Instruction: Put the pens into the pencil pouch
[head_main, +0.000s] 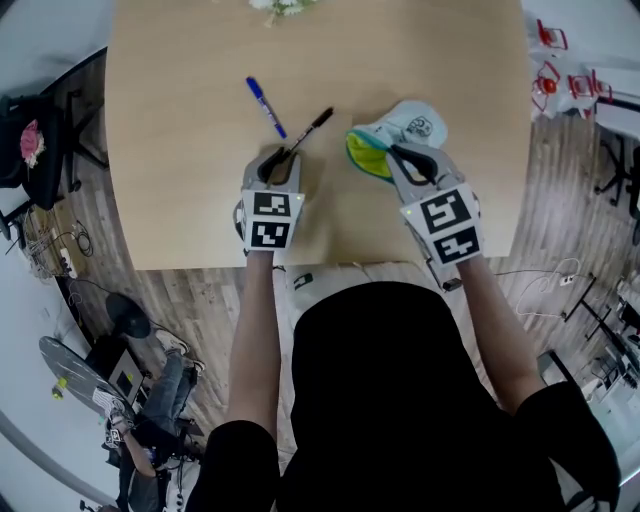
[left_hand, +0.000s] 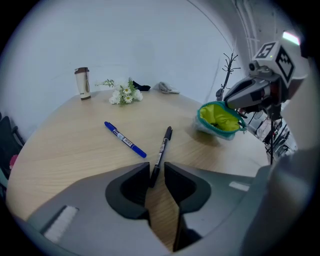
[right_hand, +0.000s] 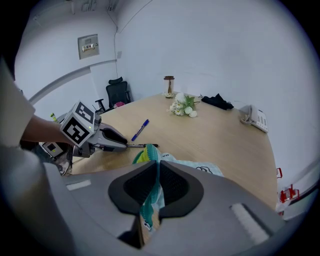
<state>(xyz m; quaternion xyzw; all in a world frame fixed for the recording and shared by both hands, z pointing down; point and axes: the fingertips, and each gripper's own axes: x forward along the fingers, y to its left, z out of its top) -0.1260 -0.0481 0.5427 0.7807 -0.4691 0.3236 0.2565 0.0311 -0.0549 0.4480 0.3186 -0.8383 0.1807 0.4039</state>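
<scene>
A black pen (head_main: 312, 128) lies slanted on the wooden table (head_main: 180, 200), with a blue pen (head_main: 266, 107) to its left. My left gripper (left_hand: 156, 170) is low over the black pen (left_hand: 163, 149); the pen's near end lies between the jaws, and a gap shows on its right side. The blue pen (left_hand: 125, 139) lies apart, untouched. My right gripper (right_hand: 156, 167) is shut on the teal rim of the pencil pouch (right_hand: 197, 167). It holds the pouch (head_main: 410, 128) with the yellow-green mouth gaping toward the pens.
White flowers (left_hand: 124, 93) and a tumbler (left_hand: 83, 83) stand at the table's far side. A desk phone (right_hand: 254, 118) and a black object (right_hand: 217, 102) lie there too. The table's near edge (head_main: 300, 262) runs just behind both grippers. An office chair (right_hand: 117, 90) stands past the table.
</scene>
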